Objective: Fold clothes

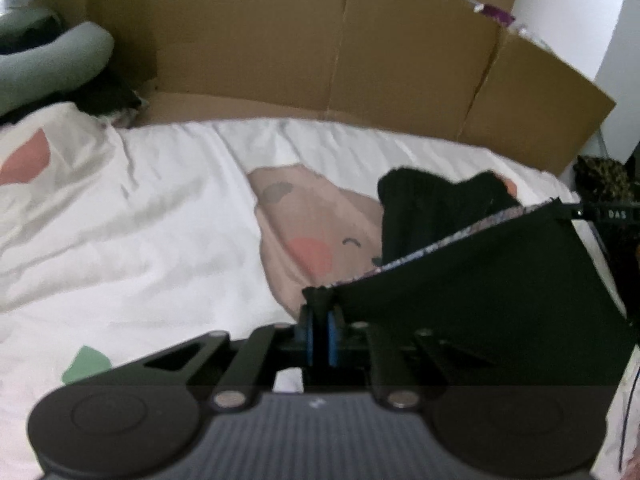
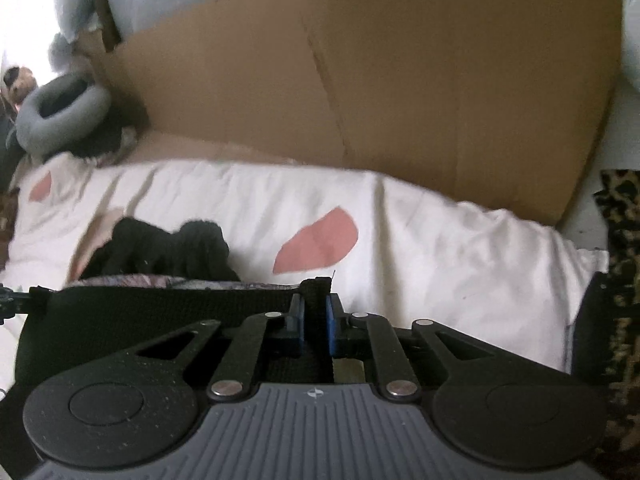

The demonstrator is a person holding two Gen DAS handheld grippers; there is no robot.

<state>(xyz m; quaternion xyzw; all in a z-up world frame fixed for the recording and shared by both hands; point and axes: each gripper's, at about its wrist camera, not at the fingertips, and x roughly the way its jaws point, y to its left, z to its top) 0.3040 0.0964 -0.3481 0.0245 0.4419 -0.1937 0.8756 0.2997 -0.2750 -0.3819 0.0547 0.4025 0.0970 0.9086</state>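
A black garment (image 1: 480, 280) with a patterned edge is held stretched above the bed between both grippers. My left gripper (image 1: 320, 316) is shut on its left corner. In the right wrist view my right gripper (image 2: 316, 308) is shut on the other corner, and the black garment (image 2: 160, 304) runs off to the left as a taut band. A second dark piece of clothing (image 1: 432, 208) lies bunched on the white bedsheet (image 1: 160, 220) beyond the held edge, seen as a dark heap (image 2: 168, 248) from the right wrist.
A flattened cardboard sheet (image 1: 320, 52) stands along the far side of the bed. A grey ring-shaped cushion (image 2: 60, 116) lies at the far left. Leopard-print fabric (image 2: 624, 248) is at the right edge. A pink printed patch (image 1: 316, 236) marks the bedding.
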